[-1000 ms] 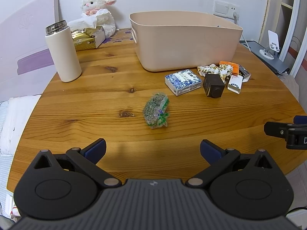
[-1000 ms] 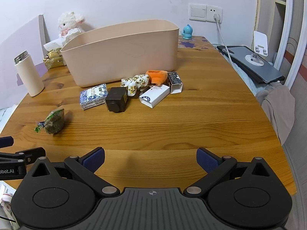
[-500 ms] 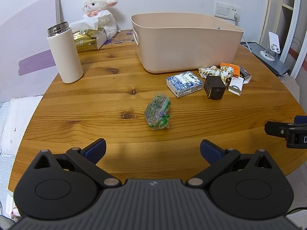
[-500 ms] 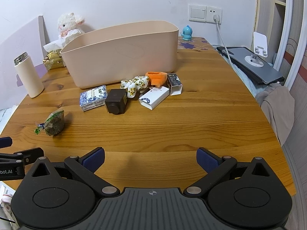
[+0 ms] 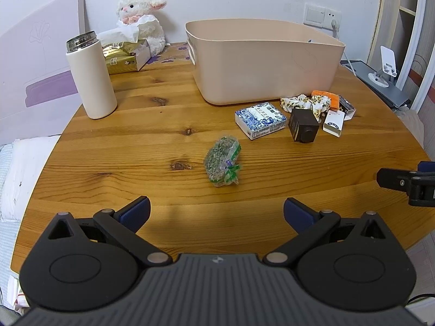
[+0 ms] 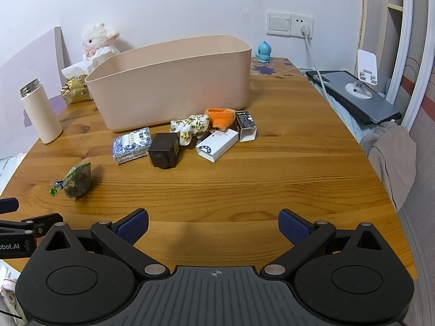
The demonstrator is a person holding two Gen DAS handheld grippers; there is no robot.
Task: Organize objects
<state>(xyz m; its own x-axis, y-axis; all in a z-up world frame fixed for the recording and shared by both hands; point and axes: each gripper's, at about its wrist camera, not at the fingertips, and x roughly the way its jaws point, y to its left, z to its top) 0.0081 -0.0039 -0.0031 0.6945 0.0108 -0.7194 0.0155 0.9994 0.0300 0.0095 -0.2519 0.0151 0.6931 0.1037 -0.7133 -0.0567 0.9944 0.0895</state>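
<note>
Far left of the right wrist view: white flask upright on the worktop, gold tissue pack and plush lamb behind it against the wall. They sit apart from the loose items, so probably not part of the sort.

Lower left: green snack bag lies alone, nearest the left gripper, so likely that side's first pick. Left gripper is released, fingers spread wide, nothing between them, hovering at the near edge; the bag sits roughly centred ahead of it in the left wrist view.

Centre: beige bin upright, open top, interior not visible from here. It's the probable destination. Clustered right in front of it: blue-white patterned box, dark cube touching it, floral cloth, orange plush item, white box, small black carton. All still on the worktop, so nothing binned as far as I can tell.

Bottom centre: right gripper is released too, fingers wide, empty, facing that cluster. Looks like a split: left takes the bag, right takes the pile.

Right edge: tablet with phone stand, off the worktop.
</note>
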